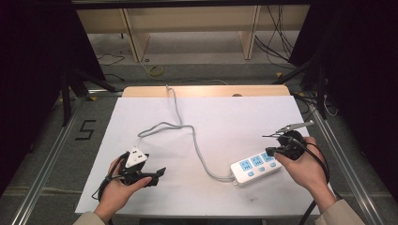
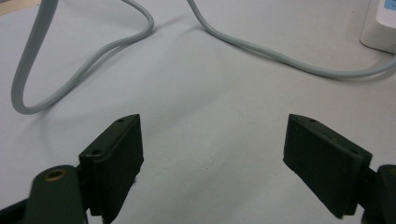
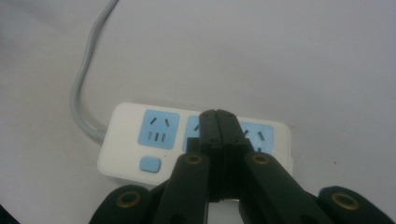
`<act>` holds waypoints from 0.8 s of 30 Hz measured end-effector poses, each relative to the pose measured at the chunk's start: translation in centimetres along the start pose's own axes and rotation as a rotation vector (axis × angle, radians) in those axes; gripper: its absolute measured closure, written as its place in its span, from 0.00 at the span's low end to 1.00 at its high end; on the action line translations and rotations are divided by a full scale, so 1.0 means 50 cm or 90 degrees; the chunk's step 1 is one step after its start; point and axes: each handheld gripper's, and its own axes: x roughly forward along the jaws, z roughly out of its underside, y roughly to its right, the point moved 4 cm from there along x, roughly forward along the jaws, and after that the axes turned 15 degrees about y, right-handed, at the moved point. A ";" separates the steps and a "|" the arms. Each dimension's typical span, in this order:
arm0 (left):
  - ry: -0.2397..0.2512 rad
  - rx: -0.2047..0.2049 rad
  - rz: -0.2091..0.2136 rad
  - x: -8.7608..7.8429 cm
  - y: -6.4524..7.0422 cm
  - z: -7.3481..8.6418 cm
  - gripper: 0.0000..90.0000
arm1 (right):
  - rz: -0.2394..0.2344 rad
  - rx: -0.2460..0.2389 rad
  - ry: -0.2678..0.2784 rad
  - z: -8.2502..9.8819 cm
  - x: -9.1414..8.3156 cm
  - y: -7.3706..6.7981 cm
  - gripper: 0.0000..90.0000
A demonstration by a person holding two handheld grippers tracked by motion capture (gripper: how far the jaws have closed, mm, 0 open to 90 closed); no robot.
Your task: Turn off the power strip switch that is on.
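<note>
Right gripper view has the right gripper (image 3: 218, 122), jaws pressed together, poised just above the white plastic power strip with blue sockets (image 3: 161, 133); likely pressing a switch comes next, needing careful aim. Left gripper (image 2: 212, 154) rests spread, well apart. White table sheet (image 1: 225, 117); cluttered floor beyond.

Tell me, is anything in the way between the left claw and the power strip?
Only the grey cable. It snakes across the white table between the open left claw and the power strip, and plugs into the strip's near end. Otherwise just bare table lies between them.
</note>
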 end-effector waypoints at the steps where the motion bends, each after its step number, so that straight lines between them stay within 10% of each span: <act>1: 0.000 0.000 0.000 0.000 -0.001 0.000 0.22 | -0.001 -0.002 -0.003 0.000 0.001 0.000 1.00; 24: -0.001 0.005 0.001 0.002 0.001 0.000 0.22 | -0.010 -0.010 -0.100 0.001 0.027 -0.016 1.00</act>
